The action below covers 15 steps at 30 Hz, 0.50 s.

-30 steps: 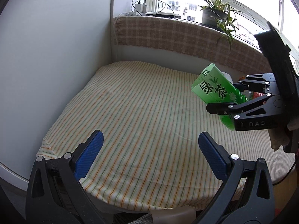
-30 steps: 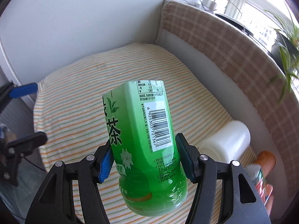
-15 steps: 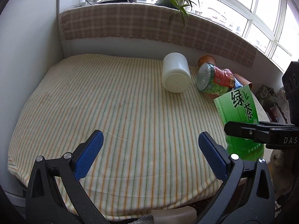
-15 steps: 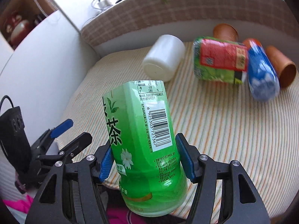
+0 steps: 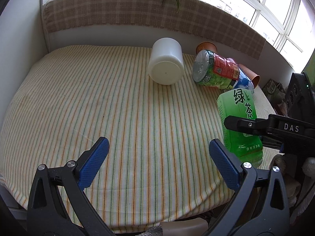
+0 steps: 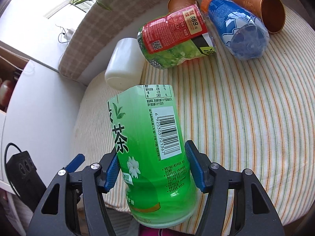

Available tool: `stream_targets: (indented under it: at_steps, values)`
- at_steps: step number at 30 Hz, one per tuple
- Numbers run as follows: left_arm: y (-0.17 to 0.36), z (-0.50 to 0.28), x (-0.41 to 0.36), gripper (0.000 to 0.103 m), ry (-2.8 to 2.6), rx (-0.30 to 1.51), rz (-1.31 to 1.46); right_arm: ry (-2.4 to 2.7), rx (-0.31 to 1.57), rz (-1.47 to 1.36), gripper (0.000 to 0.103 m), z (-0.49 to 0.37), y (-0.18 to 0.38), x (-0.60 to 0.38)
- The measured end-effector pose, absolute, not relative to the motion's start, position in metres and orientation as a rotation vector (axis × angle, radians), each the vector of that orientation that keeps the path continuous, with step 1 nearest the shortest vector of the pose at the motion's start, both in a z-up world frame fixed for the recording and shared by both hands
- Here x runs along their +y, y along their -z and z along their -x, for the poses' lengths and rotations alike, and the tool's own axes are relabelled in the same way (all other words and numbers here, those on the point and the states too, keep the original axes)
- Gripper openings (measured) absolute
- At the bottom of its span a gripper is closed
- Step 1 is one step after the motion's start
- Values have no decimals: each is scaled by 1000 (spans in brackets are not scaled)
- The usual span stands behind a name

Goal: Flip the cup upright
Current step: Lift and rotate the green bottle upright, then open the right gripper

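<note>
Since half a second ago we have swung both views a little further round: the white cup now sits nearer the centre of our left view, and the green tea cup reads closer to upright, its open cut rim up and its rounded base down.

Our right claw [image 6: 152,170] is clamped on the green tea cup [image 6: 151,149], blue pads pressing its lower body from either side, barcode label facing us. We cannot tell whether its base touches the striped tabletop [image 5: 122,106] or hangs just above the near edge.

Our left claw [image 5: 158,163] is spread wide and grasps nothing, hovering over the near edge of the tabletop, with the green tea cup just beyond its right finger.

Ahead of the right claw the other things lie on their sides. The white cup [image 6: 123,66] lies ahead and to the left, base toward us. The red-and-green bottle cup [image 6: 175,37] lies beyond it to the right, touching the blue bottle cup [image 6: 238,31]. A brown paper cup [image 6: 263,11] lies just beside the blue one, mouth toward us, and a second brown cup [image 6: 180,1] shows behind the red one.
</note>
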<state>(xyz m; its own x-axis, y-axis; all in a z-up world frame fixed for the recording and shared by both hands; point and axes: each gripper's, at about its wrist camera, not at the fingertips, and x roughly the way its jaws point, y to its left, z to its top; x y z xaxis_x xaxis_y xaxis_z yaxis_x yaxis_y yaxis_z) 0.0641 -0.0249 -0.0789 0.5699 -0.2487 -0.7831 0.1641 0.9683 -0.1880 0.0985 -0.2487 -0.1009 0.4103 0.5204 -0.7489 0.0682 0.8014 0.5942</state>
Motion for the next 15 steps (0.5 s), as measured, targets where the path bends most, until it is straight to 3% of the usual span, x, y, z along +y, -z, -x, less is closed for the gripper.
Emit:
stream_targets:
  at_steps: [7,15]
  values:
    - [80,-69,-29,103,251,949,83,-303,1141,-608,65,-104,101,-249]
    - [77,-76,-39,103,309,978,101,-300,1033,-527,68,-77,81,-270]
